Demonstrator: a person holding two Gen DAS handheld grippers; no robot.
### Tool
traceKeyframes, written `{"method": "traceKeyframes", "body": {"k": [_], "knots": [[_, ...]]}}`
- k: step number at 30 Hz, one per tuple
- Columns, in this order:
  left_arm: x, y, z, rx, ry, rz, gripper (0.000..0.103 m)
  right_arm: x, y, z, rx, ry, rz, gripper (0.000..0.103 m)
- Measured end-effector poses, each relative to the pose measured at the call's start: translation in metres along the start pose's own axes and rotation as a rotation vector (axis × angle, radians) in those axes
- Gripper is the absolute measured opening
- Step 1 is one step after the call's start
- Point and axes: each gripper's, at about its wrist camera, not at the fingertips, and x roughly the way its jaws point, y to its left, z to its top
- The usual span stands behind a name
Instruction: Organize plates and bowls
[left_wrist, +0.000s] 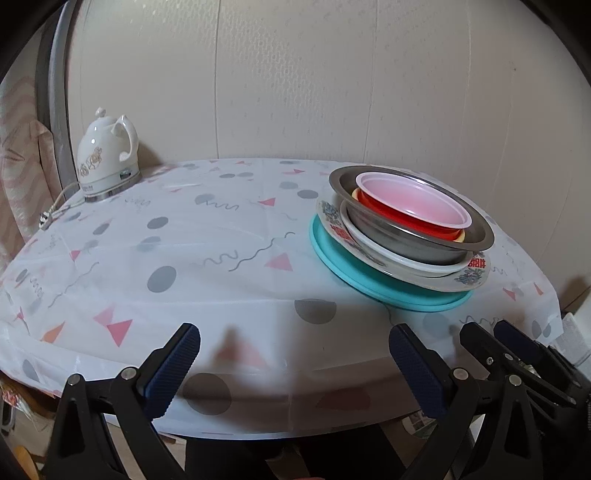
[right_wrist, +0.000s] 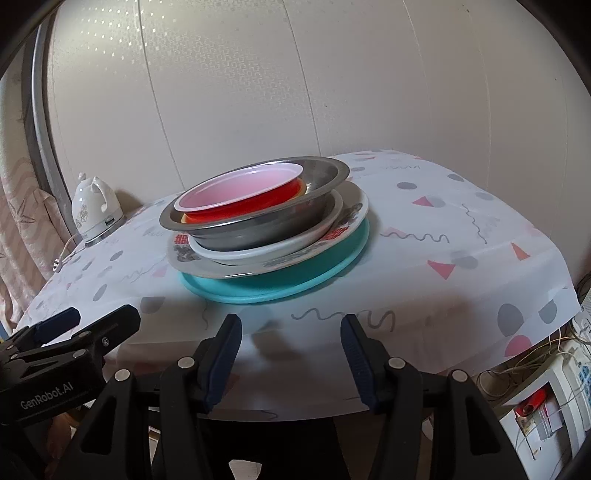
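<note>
The left gripper (left_wrist: 295, 360) is built of matte black, angular plastic arms that taper toward the tips, each tip faced on its inner side with a dark navy pad (left_wrist: 173, 371) of ribbed, finely textured rubber. Round silver screw heads sit at the joints of the arms. The right gripper (right_wrist: 291, 360) has the same make: black arms, navy ribbed pads (right_wrist: 356, 360), silver screws. On the black body of the left one, seen from the right wrist, white lettering reads "GenRobot.AI".
</note>
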Motion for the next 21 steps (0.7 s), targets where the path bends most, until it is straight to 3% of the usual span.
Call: {"method": "traceKeyframes", "body": {"k": [21], "knots": [[0.0099,-0.0043,0.0012,0.007,0.047,0.003,0.103,0.0026,0.0015,0.0001,0.008,0.014,0.002,0.057]]}}
